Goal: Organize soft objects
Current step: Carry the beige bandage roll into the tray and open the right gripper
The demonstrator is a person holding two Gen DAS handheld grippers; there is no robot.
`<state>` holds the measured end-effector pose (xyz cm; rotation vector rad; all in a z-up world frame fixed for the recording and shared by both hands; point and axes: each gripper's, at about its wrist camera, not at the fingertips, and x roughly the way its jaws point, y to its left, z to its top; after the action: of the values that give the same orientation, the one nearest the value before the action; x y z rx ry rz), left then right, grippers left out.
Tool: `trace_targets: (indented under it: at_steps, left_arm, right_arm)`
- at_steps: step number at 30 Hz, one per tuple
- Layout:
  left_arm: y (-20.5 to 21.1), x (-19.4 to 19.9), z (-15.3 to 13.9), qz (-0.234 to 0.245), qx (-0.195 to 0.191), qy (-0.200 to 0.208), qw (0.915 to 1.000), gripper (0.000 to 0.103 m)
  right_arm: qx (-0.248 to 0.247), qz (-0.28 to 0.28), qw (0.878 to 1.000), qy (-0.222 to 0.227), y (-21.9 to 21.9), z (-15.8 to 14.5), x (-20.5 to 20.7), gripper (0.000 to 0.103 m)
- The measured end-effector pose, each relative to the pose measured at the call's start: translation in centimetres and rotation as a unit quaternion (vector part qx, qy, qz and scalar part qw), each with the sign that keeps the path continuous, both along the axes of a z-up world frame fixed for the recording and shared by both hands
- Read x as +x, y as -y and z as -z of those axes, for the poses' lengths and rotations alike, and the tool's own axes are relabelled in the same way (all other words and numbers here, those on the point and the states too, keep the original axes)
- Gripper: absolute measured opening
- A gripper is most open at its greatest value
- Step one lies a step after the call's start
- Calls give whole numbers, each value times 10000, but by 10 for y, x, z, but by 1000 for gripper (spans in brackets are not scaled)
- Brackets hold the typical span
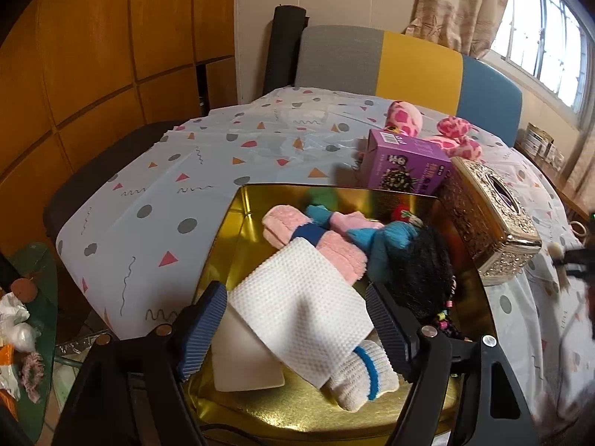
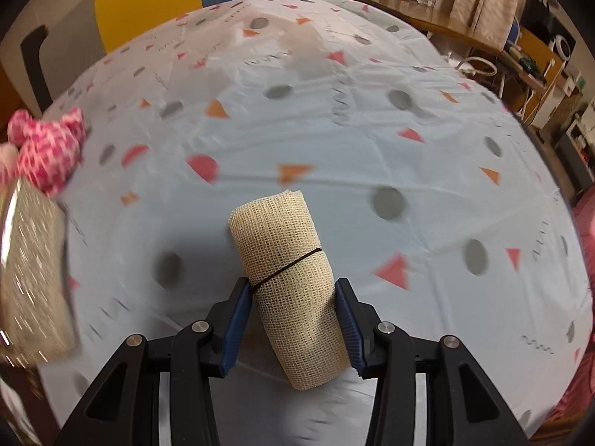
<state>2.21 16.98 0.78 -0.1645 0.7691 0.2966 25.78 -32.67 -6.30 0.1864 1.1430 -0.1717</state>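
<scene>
Folded white waffle cloth (image 1: pixel 301 297) lying in the gold tin (image 1: pixel 238 223), draped over a white sock with a blue stripe (image 1: pixel 362 379), next to pink socks (image 1: pixel 316 238). Left gripper (image 1: pixel 297 327) spread wide around it, pads not touching. Right gripper (image 2: pixel 293 323) pinching a beige mesh roll (image 2: pixel 286 282) above the patterned tablecloth (image 2: pixel 334 130).

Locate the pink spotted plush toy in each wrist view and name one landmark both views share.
Left wrist: pink spotted plush toy upper right of centre, on the tablecloth behind the purple box.
Right wrist: at the left edge, blurred.
Shared landmark: ornate gold box, near the toy.
</scene>
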Motion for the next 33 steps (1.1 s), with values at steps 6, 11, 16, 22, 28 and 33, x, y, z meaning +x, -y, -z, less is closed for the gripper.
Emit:
trace_targets:
  at_steps: [6,11,16,22,28,33]
  left_arm:
    - [3,-1,-1,70,-20,13,10000,78]
    - [3,0,-2,135,-75,16,9999,78]
    - [1,-1,-1,134,-141,-3,9998,82]
    - [0,-4,-1,142,-175,21,9997,82]
    - [-6,-5,0,25,-275,10,9996,82]
    - [-9,-8,-1,-88,-239,24,9997,89]
  right_arm:
    - [86,-94,9998,131,-50,-27,48,45]
    - [187,-476,9977,440,-112,-62,79,45]
    - [266,-1067,9907,804,-184,-98,93,45]
    - [557,-1900,9745,1060,-266,-120,94,45]
    - [871,-2744,9513,1101,-324,-123,65,45]
    - [1052,-3235,9347,1032,-346,-114,28,45]
